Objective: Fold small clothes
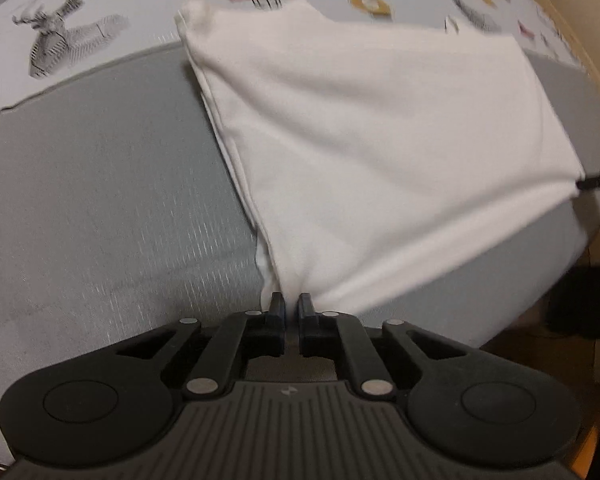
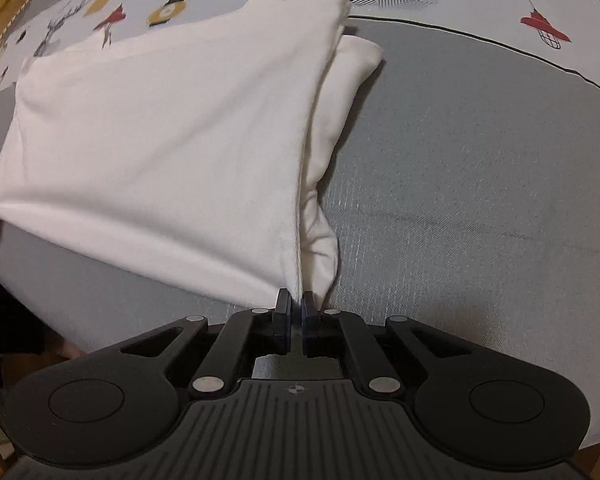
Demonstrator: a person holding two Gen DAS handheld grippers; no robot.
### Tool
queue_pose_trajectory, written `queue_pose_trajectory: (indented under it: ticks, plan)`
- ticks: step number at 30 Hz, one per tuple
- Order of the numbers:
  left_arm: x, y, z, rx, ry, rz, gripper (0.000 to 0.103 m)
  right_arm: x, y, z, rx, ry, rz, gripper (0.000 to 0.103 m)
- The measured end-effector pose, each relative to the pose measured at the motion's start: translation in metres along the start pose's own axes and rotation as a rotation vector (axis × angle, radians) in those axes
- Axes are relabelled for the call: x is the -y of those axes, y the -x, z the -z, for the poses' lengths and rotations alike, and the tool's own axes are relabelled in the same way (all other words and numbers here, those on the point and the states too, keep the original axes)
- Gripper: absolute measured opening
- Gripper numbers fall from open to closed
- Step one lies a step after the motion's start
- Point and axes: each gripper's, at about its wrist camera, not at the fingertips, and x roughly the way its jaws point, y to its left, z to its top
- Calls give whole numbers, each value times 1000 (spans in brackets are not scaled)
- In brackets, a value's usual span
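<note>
Right wrist view alone shows a tucked flap; both tongs pinch the white garment.

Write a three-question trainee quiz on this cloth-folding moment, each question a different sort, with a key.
1. True or false: the left gripper is shut on a near corner of the white cloth.
2. Multiple choice: the right gripper pinches the cloth at A) a far corner, B) a near corner, C) the middle.
3. Fill in: the cloth lies partly on the plain grey band of the cover and partly on its ______-printed part.

Key: 1 true; 2 B; 3 deer. Both pairs of jaws are closed on the fabric, which is stretched between the two near corners.
</note>
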Motion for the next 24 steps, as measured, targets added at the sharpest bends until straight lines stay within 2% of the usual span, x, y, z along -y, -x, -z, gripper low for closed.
queue_pose_trajectory:
  ticks: [2,4,6,10,13,16,18,19,20,21,22,23,24]
  plan:
    - [-2,13,0,60,21,-1,12,-1,9,-1,28,3,-4,6]
    - [-3,23,-5,126,48,10,12,-3,20,-2,80,9,-18,7]
    - [-5,27,-13,161,83,16,12,-2,26,-2,117,14,-33,10]
    - [-16,29,-29,229,179,-62,13,-3,26,-11,174,21,8,14]
    - [-27,34,-47,302,278,-67,13,4,31,-31,260,-49,-6,14]
    - [-40,38,-70,348,360,-56,13,20,39,-49,370,-180,-27,14]
    - [-45,38,-81,370,399,-29,13,29,38,-61,412,-256,-47,14]
    - [-46,37,-85,375,411,-18,13,32,35,-68,423,-279,-51,18]
    - [-46,36,-88,376,420,-11,15,34,31,-75,432,-299,-49,26]
    - [-48,34,-93,377,429,-5,17,36,27,-80,433,-312,-43,30]
    - [-49,31,-99,376,436,-2,24,37,20,-88,425,-321,-35,35]
    - [-50,27,-103,374,441,-1,32,37,14,-95,416,-322,-30,36]
    - [-50,24,-108,370,447,-4,34,36,7,-100,408,-318,-26,36]
